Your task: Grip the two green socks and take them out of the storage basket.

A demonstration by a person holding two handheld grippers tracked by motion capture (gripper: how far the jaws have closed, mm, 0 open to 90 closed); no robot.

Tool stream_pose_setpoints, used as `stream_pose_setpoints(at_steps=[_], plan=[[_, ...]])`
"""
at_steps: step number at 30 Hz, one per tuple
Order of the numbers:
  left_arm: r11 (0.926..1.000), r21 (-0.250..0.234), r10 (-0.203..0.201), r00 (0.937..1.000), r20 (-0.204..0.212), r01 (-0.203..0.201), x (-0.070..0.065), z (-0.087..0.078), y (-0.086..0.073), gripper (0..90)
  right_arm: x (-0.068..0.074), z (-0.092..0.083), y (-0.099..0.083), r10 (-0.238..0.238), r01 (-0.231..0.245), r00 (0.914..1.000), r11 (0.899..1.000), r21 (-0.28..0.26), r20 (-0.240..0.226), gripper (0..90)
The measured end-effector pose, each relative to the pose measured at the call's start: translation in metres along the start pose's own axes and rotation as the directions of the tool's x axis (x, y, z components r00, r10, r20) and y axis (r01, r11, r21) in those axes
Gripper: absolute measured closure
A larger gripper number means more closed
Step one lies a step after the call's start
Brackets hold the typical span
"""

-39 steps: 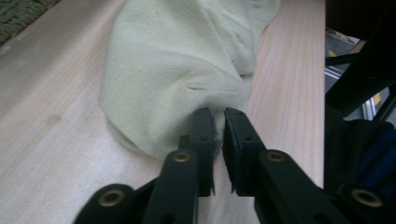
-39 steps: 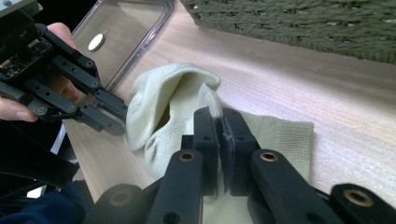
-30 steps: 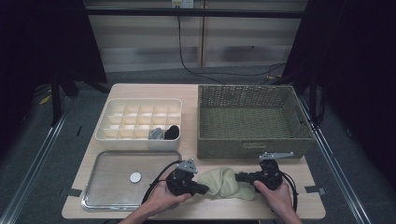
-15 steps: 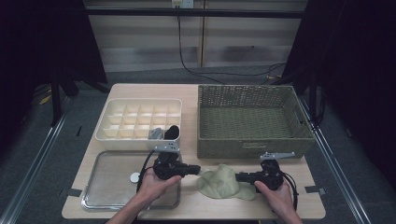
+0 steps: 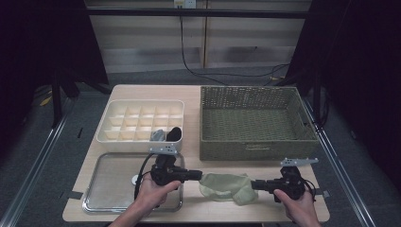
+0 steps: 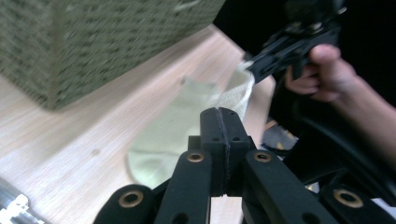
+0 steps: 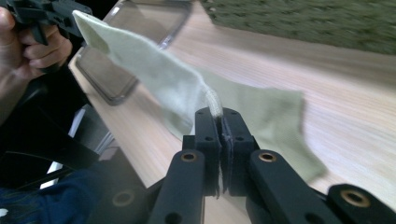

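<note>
A: Pale green sock (image 5: 227, 187) stretched between both hand-held grippers, low over the desk's (image 5: 194, 209) front edge. Left hand-held gripper (image 5: 197, 175) clamped on one end, right hand-held gripper (image 5: 255, 184) pinching the ribbed cuff (image 7: 212, 103).

B: Step in hand?

A: Probably spreading or straightening, ahead of folding or stowing. Middle sagging to the wood.

B: Next move?

A: Likely even tension, both ends kept level, then a lift toward the wicker basket (image 5: 257, 150) or the divided organiser tray (image 5: 105, 127).

B: Surroundings?

A: Metal tray (image 5: 108, 208) with a small white disc (image 5: 135, 179) at the left. Grey and black rolled items in two front organiser cells. Basket's near wall between sock and basket floor; clearing the rim needed. Cables trailing close by.
</note>
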State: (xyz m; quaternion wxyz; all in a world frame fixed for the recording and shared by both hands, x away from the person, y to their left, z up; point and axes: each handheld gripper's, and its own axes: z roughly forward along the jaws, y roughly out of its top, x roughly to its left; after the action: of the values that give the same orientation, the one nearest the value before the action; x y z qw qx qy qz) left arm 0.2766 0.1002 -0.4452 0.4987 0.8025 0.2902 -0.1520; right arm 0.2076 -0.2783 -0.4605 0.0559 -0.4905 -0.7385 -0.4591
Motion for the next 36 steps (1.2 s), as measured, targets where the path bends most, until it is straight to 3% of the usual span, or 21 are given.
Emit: stream_pose_setpoints(at_steps=[8,10,15,20,23,26,29,35,36], plan=[[0.9962,0.069,-0.044,0.9929,-0.11,0.052,0.032,0.025,0.0,90.0,-0.023,0.02,0.005,0.022,-0.023,0.9987,0.999,0.03,0.045,84.1],[0.9956,0.061,-0.064,0.9918,-0.11,0.071,0.036,0.027,-0.001,90.0,-0.027,0.023,0.006,0.024,-0.026,0.9984,0.999,0.04,0.052,81.0],[0.9953,0.065,-0.062,0.9866,-0.151,0.073,0.037,0.028,-0.005,89.9,-0.024,0.02,0.003,0.025,-0.026,0.9972,1.0,0.016,0.071,72.5],[0.9934,0.081,-0.07,0.9879,-0.139,0.082,0.043,0.029,-0.005,86.5,-0.022,0.017,-0.004,0.025,-0.026,0.9968,1.0,0.012,0.076,71.7],[0.9929,0.085,-0.07,0.9852,-0.156,0.084,0.044,0.03,-0.005,77.3,-0.024,0.02,-0.005,0.033,-0.034,0.9967,0.999,0.019,0.074,70.2],[0.9927,0.08,-0.077,0.9859,-0.148,0.09,0.046,0.03,-0.005,69.9,-0.024,0.023,-0.004,0.032,-0.034,0.9963,0.999,0.022,0.08,68.4],[0.9913,0.1,-0.068,0.9828,-0.172,0.086,0.047,0.033,-0.005,61.8,-0.025,0.025,-0.004,0.027,-0.029,0.9955,0.999,0.022,0.09,66.9],[0.9885,0.13,-0.051,0.9805,-0.19,0.076,0.047,0.042,-0.007,67.4,-0.024,0.032,-0.003,0.0,-0.007,0.9926,0.999,0.053,0.121,69.1],[0.9888,0.132,-0.043,0.9775,-0.206,0.071,0.047,0.042,-0.007,68.6,-0.023,0.033,-0.003,-0.002,-0.005,0.9915,0.999,0.054,0.13,68.9]])
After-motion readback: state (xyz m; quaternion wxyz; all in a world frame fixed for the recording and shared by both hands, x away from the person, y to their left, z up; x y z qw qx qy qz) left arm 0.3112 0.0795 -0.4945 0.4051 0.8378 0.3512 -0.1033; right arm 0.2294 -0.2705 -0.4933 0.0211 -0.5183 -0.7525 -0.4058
